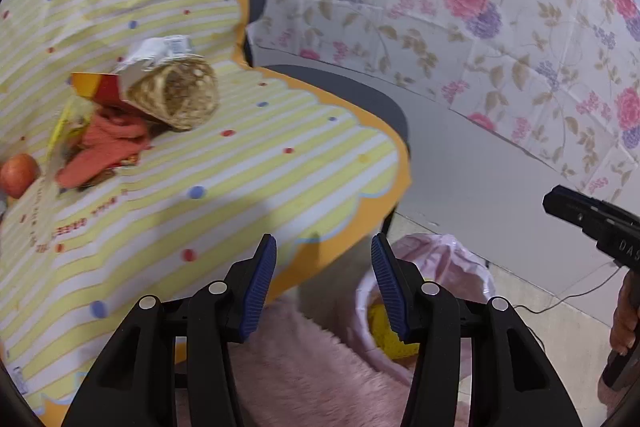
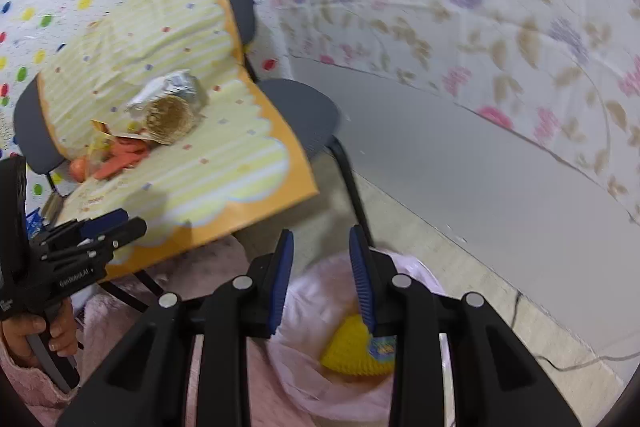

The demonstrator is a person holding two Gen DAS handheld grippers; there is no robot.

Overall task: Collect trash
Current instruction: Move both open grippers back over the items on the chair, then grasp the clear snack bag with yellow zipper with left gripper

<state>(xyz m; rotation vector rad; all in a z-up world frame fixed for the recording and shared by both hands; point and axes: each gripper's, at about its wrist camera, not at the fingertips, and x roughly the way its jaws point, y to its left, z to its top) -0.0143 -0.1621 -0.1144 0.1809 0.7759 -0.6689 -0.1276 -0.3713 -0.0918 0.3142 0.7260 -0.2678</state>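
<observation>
In the left wrist view, the left gripper [image 1: 323, 267] has its blue ribbed pads apart with nothing between them; the jaws stand fairly wide. Behind them is the yellow-striped cloth with coloured dots [image 1: 240, 155] that covers the chair. On it, up and to the left of the jaws, lies the pile of trash: a woven straw cone-shaped basket [image 1: 180, 93] with its round mouth turned toward the camera, a crumpled white paper wrapper [image 1: 158, 51] on top, a red and yellow paper carton [image 1: 94, 87] and a crumpled orange-red cloth [image 1: 108, 147]. A round orange-red fruit [image 1: 18, 175] lies at the far left. Low on the right, a pink plastic bin bag [image 1: 444, 267] holds a yellow knitted thing [image 1: 382, 331].

In the right wrist view, the right gripper [image 2: 322, 269] is also empty, its jaws more narrow, and it hangs directly above the pink bag. The pile is well apart, up and to the left, and the left gripper stands between. So I judge the left hand is nearer to the remaining trash, and the basket's long axis points roughly toward it. Only this view shows a small blue printed label [image 2: 382, 349] on the yellow thing, and the person's hand [image 2: 38, 335] on the left handle.
</observation>
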